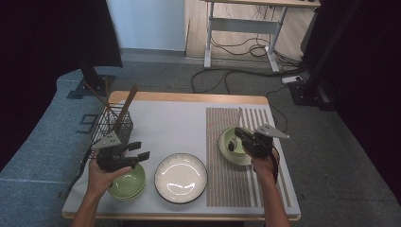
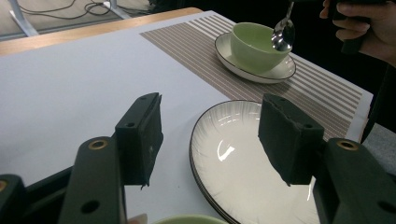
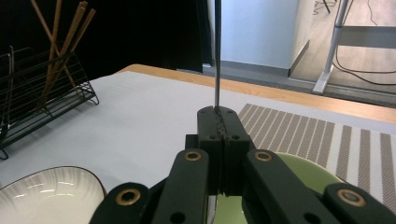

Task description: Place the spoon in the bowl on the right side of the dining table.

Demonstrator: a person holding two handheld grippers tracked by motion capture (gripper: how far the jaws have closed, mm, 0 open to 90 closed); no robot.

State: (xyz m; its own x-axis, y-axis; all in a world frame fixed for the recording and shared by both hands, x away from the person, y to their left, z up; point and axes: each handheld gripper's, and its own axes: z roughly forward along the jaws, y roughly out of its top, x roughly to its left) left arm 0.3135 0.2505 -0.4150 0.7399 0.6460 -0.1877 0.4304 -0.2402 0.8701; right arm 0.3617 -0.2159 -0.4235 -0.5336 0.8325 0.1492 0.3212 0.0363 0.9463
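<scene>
My right gripper point(image 1: 239, 135) is shut on the thin handle of a metal spoon point(image 3: 217, 56). The spoon's bowl point(image 2: 283, 35) hangs down at the rim of a light green bowl point(image 1: 232, 140) that sits on a white saucer point(image 2: 273, 74) on the striped mat. In the right gripper view the jaws point(image 3: 218, 116) press together with the handle rising between them. My left gripper point(image 1: 138, 150) stands open with nothing between its pads point(image 2: 142, 137), just above a second green bowl point(image 1: 127, 182) at the front left. A white ribbed plate point(image 2: 243, 163) lies in front of it.
A black wire basket point(image 1: 113, 125) holding several brown chopsticks point(image 3: 58, 42) stands at the table's left edge. The brown striped placemat point(image 1: 236, 184) covers the right part of the white table point(image 1: 170, 127). A desk frame and cables are on the floor beyond.
</scene>
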